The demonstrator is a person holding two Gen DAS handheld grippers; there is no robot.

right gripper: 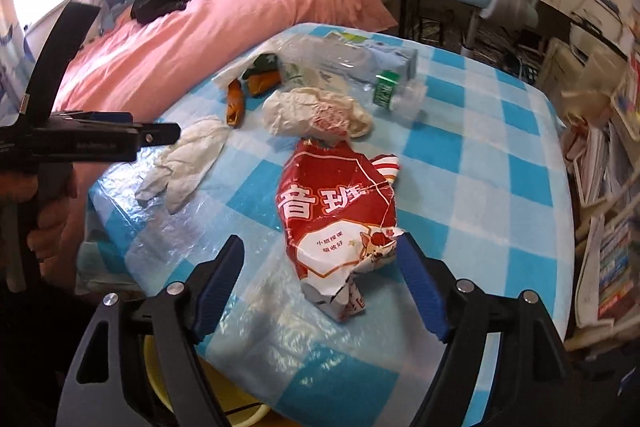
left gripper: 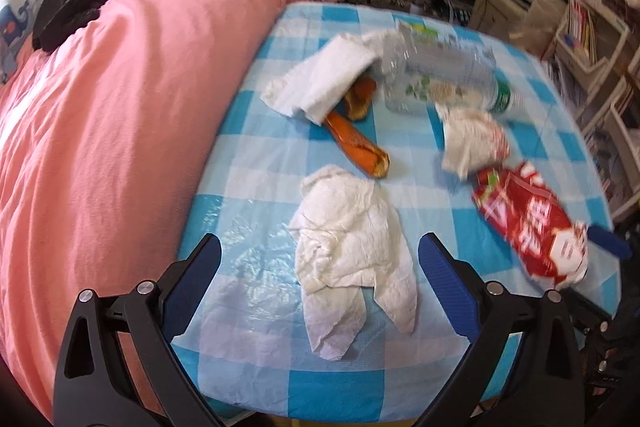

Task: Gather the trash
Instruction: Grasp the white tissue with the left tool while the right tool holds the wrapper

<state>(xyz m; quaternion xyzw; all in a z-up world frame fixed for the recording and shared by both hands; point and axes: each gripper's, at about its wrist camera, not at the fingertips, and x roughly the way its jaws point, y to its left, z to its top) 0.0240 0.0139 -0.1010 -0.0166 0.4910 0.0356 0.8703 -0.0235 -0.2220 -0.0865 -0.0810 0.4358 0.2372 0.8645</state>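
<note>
**Trash on the Blue Checked Table**

A table [left gripper: 248, 131] with a blue and white checked cover is seen beside a bed with a pink blanket [left gripper: 120, 99]. Trash is spread over the table.

In the left wrist view, the left gripper [left gripper: 320, 259] is held wide open, and nothing is gripped. A crumpled white tissue [left gripper: 348, 243] is seen between its two blue fingers [left gripper: 448, 283], just ahead at 12 o'clock. It cannot be told if the tissue is touched. An orange peel [left gripper: 356, 143] is found past the tissue at 12 o'clock. A folded white paper towel [left gripper: 328, 75] is laid over the far end of the peel. A clear plastic bottle [left gripper: 444, 71] with a green cap is seen at 1 o'clock, lying on its side. A second crumpled tissue [left gripper: 468, 139] is found just below the bottle.

In the right wrist view, the right gripper [right gripper: 320, 259] is also held wide open, with nothing gripped. A torn red and white paper bag [right gripper: 340, 211] is seen between its fingers at 12 o'clock, lying on the table. The left gripper is seen at 9 o'clock, held in a hand [right gripper: 48, 211].
</note>
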